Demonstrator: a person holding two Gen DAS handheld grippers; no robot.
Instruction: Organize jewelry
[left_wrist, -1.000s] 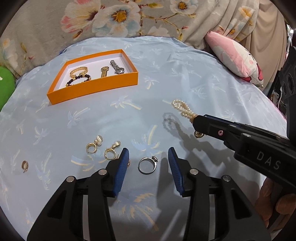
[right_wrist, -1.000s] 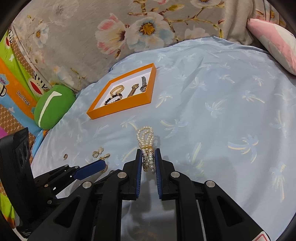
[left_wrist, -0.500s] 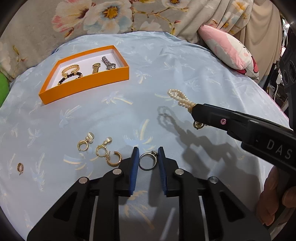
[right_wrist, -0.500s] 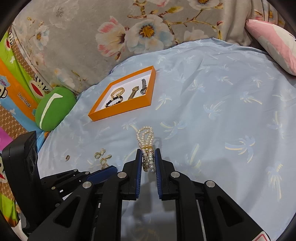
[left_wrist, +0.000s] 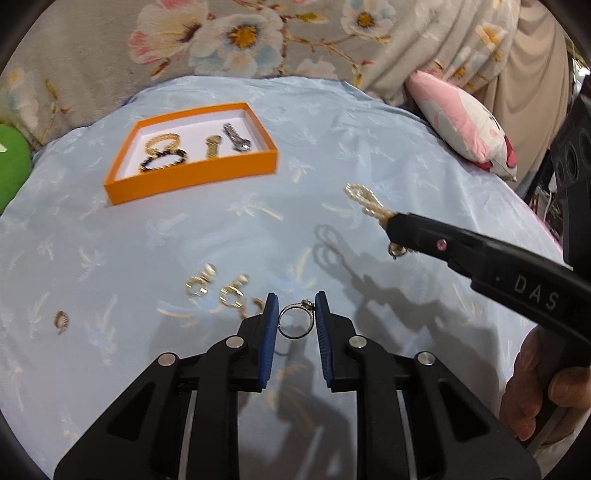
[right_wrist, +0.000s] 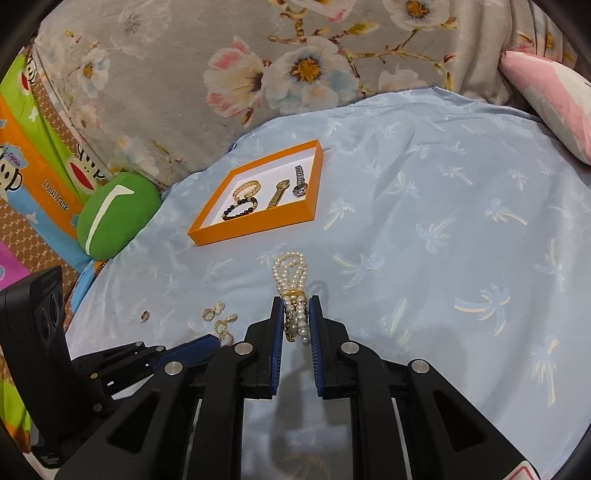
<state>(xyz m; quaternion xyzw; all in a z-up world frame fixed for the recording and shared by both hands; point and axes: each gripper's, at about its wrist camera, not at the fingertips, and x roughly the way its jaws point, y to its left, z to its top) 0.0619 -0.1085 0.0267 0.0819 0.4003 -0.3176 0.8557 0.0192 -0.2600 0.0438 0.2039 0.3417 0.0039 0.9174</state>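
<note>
Left gripper (left_wrist: 295, 314): the jaws have just been closing and now stand at a narrow gap, with the silver ring (left_wrist: 295, 324) caught between the blue pads (left_wrist: 270, 321). A second ago the same jaws stood wide on either side of the ring as it lay flat on the cloth; now the ring stands on edge in the grip, its small setting turned toward the right pad, and it appears raised off the blue bedcover (left_wrist: 369, 147), with a shadow below it. The pick-up step for this piece therefore looks complete, and what remains, by judgement, is the carry to the orange tray (left_wrist: 192, 186).

Right gripper (right_wrist: 295, 314): the jaws are nearly together and clamp the pearl bracelet (right_wrist: 291, 280) at its gold clasp, the looped strands projecting forward beyond the fingertips. This grip is unchanged from a second ago. In the left wrist view the same bracelet (left_wrist: 364, 201) shows clear of the cloth, casting its shadow beneath.

Outward from the jaws: three gold earrings (left_wrist: 218, 288) lie just left of the left gripper, one partly hidden behind its finger, and a small gold ring (left_wrist: 61, 320) lies apart, farther left. The tray sits well beyond, near the floral backrest (left_wrist: 258, 33), and already holds two bracelets and two watches. A person's hand (left_wrist: 539, 387) grasps the right tool's handle at the frame edge.

Both held pieces are thin and easily rotated in the pads; a level, unhurried carry seems advisable.
</note>
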